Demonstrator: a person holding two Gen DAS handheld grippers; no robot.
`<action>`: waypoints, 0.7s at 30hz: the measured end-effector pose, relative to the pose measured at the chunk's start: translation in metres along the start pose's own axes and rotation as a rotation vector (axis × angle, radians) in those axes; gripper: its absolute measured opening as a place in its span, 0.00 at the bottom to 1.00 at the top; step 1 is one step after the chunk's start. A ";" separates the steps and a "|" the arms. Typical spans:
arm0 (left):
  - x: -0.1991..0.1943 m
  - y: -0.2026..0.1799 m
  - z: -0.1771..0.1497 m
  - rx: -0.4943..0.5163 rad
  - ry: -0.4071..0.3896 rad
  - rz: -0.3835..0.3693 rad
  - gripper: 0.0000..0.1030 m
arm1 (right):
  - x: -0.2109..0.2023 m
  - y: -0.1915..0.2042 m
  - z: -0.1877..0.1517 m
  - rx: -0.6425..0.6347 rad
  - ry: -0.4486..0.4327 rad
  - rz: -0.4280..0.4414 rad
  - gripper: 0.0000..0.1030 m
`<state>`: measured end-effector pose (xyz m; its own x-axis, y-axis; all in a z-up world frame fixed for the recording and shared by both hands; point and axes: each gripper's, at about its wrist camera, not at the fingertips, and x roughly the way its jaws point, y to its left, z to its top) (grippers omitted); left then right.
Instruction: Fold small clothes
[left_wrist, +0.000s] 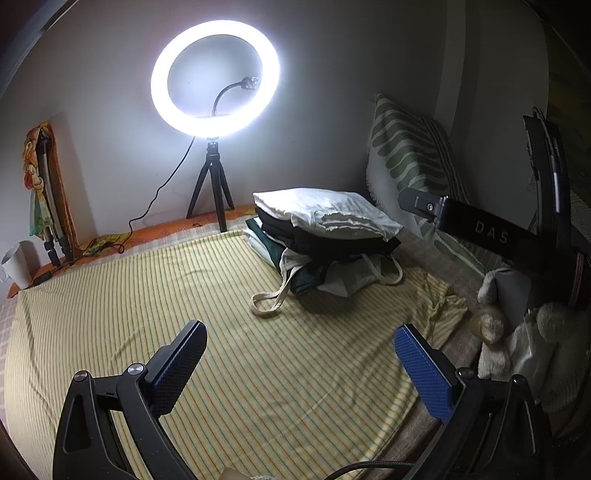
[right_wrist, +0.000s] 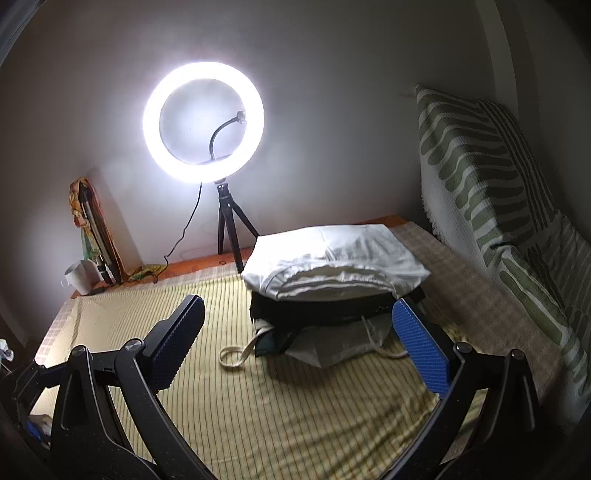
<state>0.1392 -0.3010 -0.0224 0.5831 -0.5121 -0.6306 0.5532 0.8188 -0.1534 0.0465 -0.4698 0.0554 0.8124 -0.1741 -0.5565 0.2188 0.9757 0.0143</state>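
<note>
Here, the left gripper (left_wrist: 299, 354) hangs above the striped sheet (left_wrist: 221, 295), jaws wide apart, holding nothing; the right gripper (right_wrist: 299, 332) does the same — the pile of folded clothes (right_wrist: 332, 280) sits on the bed just ahead of it; a ring light (left_wrist: 215, 78) glows behind.

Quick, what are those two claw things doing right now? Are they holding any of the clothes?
Left gripper: open, holding nothing, above the striped sheet.
Right gripper: open, holding nothing, facing the stack of folded clothes.
</note>
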 end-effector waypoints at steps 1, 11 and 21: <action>0.000 0.000 -0.002 0.005 0.003 0.008 1.00 | -0.001 0.002 -0.005 0.003 0.002 -0.005 1.00; -0.004 0.000 -0.020 0.040 0.013 0.037 1.00 | 0.002 0.011 -0.037 0.003 0.028 -0.018 1.00; -0.013 -0.005 -0.026 0.060 0.001 0.045 1.00 | -0.001 0.016 -0.039 -0.001 0.023 -0.015 1.00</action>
<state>0.1133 -0.2914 -0.0327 0.6077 -0.4748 -0.6366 0.5614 0.8238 -0.0786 0.0277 -0.4488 0.0241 0.7965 -0.1854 -0.5755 0.2301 0.9732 0.0049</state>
